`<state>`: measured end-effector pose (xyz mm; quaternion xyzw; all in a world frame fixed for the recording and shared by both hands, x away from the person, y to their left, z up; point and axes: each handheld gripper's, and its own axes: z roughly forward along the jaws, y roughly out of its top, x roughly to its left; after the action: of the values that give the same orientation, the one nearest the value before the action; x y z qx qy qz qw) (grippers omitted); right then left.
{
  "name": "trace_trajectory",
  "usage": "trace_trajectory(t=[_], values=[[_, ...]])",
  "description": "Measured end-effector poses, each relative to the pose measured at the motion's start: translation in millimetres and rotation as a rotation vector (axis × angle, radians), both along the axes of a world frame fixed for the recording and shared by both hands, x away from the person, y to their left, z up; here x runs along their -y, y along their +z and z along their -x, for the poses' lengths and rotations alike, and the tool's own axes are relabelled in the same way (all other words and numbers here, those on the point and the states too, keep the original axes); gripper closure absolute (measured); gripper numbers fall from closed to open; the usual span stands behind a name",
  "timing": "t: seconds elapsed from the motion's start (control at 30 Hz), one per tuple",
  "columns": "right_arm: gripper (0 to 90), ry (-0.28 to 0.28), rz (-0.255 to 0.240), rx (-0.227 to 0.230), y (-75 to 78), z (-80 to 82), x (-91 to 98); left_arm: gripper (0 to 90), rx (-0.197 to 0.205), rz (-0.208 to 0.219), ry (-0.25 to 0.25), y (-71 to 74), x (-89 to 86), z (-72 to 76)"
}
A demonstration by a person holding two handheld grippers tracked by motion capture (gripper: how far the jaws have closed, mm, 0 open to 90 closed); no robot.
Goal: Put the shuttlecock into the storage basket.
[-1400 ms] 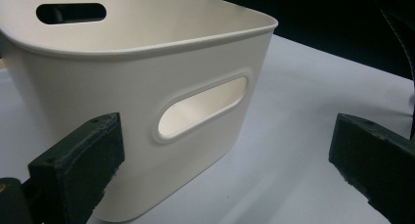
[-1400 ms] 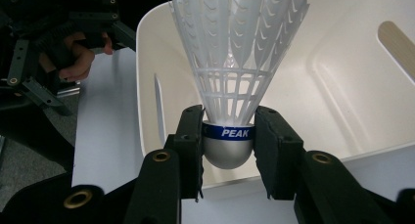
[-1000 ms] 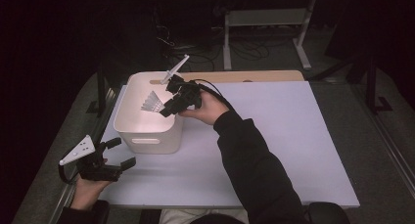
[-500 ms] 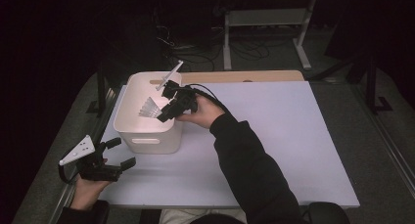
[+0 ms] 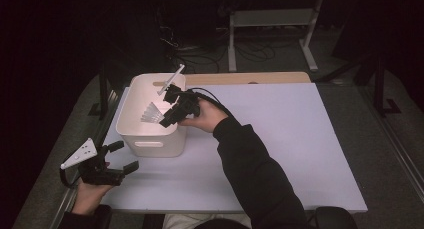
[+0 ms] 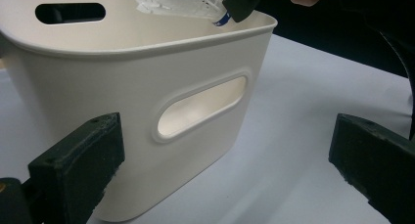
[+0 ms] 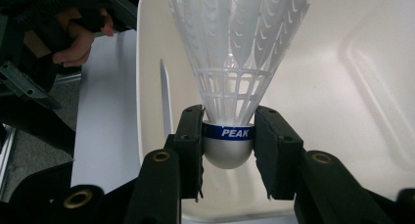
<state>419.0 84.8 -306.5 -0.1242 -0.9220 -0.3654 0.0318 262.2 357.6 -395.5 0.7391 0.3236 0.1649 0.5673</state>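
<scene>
Gripper on the right (image 5: 167,120) is clamped on the rounded cork of a white shuttlecock (image 7: 234,82), its jaws pressing the blue band from both sides, and holds it over the open top of the white bin (image 5: 150,148) at the left of the bench (image 5: 280,139). The step in hand looks like the drop into the bin: the next move calls for little more than a slight lowering and then parting the jaws so the shuttlecock falls clear of the rim. Its long axis lies close to level in the high view, cork toward the right gripper and feather skirt fanning out leftward across the bin's mouth. The left gripper (image 5: 120,156) rests spread and empty at the near left edge, just short of the bin's handle slot (image 6: 201,106).
</scene>
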Motion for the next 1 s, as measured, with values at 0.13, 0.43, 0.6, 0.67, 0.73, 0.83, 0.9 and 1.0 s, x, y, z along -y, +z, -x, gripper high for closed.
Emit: trace_trajectory(t=[0.13, 0.43, 0.6, 0.67, 0.73, 0.83, 0.9, 1.0], values=[[63.7, 0.004, 0.008, -0.005, -2.2, -0.5, -2.0, 0.0, 0.0, 0.001, 0.0, 0.0, 0.1, 0.0], [51.9, 0.011, 0.01, -0.03, -5.2, -3.5, -1.9, 0.0, -0.005, -0.001, -0.003, -0.2, 0.4, 0.0], [44.6, -0.008, -0.007, -0.027, -1.5, -4.4, 3.3, 0.0, -0.004, 0.0, -0.002, -0.1, 0.3, 0.0], [39.8, -0.024, -0.014, -0.023, -0.1, -5.1, 5.9, 0.0, -0.004, 0.0, -0.002, -0.2, 0.3, 0.1], [35.4, -0.027, -0.016, -0.019, 0.5, -6.0, 8.3, 0.0, -0.005, -0.001, -0.003, -0.2, 0.4, 0.1], [29.2, -0.047, -0.022, -0.008, 1.4, -5.8, 11.2, 0.0, -0.004, -0.002, -0.003, -0.3, 0.5, 0.2], [24.7, -0.057, -0.032, -0.003, 2.5, -5.9, 13.6, 0.0, -0.005, -0.001, -0.002, -0.2, 0.4, 0.2], [17.6, -0.076, -0.053, 0.009, 5.0, -6.2, 17.7, 0.0, -0.004, -0.002, -0.003, -0.3, 0.5, 0.1]])
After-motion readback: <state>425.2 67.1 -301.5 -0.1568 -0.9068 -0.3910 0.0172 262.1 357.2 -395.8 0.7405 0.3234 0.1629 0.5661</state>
